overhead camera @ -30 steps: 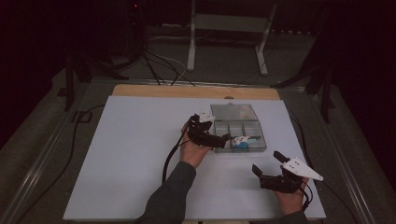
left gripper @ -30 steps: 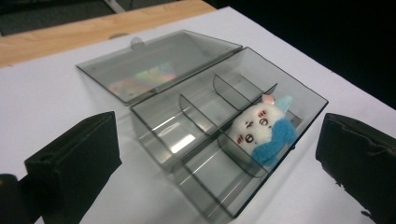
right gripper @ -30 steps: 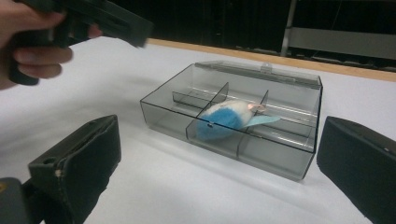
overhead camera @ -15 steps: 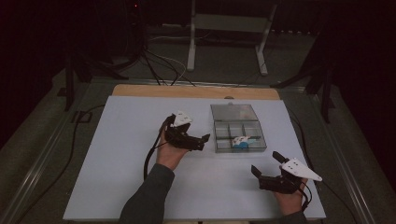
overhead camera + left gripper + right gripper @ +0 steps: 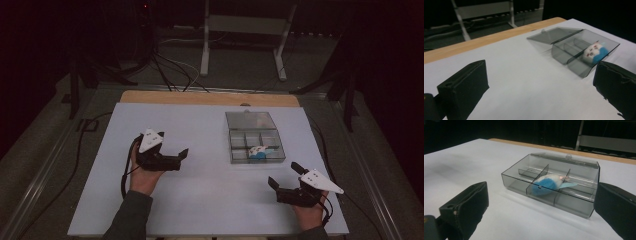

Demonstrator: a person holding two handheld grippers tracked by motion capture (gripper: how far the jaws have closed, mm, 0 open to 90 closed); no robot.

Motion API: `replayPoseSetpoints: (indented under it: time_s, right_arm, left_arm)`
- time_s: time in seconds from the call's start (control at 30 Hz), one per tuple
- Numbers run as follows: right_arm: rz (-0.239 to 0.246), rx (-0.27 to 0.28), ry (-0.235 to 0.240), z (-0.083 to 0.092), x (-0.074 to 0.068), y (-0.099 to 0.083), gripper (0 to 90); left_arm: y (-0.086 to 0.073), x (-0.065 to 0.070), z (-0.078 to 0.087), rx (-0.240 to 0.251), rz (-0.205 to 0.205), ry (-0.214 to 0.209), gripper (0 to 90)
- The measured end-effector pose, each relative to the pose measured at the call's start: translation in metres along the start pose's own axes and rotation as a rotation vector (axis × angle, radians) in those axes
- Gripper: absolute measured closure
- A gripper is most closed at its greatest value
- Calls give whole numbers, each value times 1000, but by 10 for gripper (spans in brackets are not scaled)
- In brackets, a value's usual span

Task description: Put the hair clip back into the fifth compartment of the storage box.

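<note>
Left gripper (image 5: 172, 157) sits left of centre in the high view, jaws wide with nothing between them, pointing toward the box (image 5: 255, 137). Right gripper (image 5: 285, 180) is low at the lower right, jaws also spread wide and empty. The smoky clear box lies right of centre on the white table (image 5: 200, 200), lid (image 5: 250, 119) laid open behind it. A blue-and-white toy (image 5: 258, 151) rests in a near compartment, lying across a divider in the right gripper view. Both grippers are apart from the box, nothing touching it
</note>
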State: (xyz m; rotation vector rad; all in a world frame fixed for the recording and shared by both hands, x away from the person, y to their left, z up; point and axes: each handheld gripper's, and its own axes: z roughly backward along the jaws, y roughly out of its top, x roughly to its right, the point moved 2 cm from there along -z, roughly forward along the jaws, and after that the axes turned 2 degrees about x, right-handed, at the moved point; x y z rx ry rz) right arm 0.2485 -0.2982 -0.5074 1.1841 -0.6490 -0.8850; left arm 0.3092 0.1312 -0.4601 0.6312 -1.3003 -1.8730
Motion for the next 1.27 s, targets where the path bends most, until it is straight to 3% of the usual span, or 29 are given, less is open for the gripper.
replayPoseSetpoints:
  time_s: [0.07,0.1,0.23,0.57,0.7,0.77,1.03,1.27]
  right_arm:
    - [-3,2,0,0,0,0,0]
    - [-4,3,0,0,0,0,0]
    - [-20,10,1,1,1,1,0]
    - [-27,9,3,0,-1,1,0]
    - [-27,10,4,0,-1,1,0]
    - [-29,7,4,-1,-1,1,0]
    - [-11,0,18,-1,-5,1,0]
    - [-4,-25,14,-2,-6,0,0]
  left_arm:
    - [-4,-2,7,-1,-12,15,7]
    - [-13,-6,19,-3,-32,44,7]
    - [-26,-12,33,-4,-33,79,7]
    - [-54,-31,69,50,27,168,7]
    - [-59,-32,74,66,43,176,7]
    - [-71,-37,83,75,68,202,7]
    - [-81,-41,97,118,111,235,7]
    - [-82,-43,94,116,117,244,7]
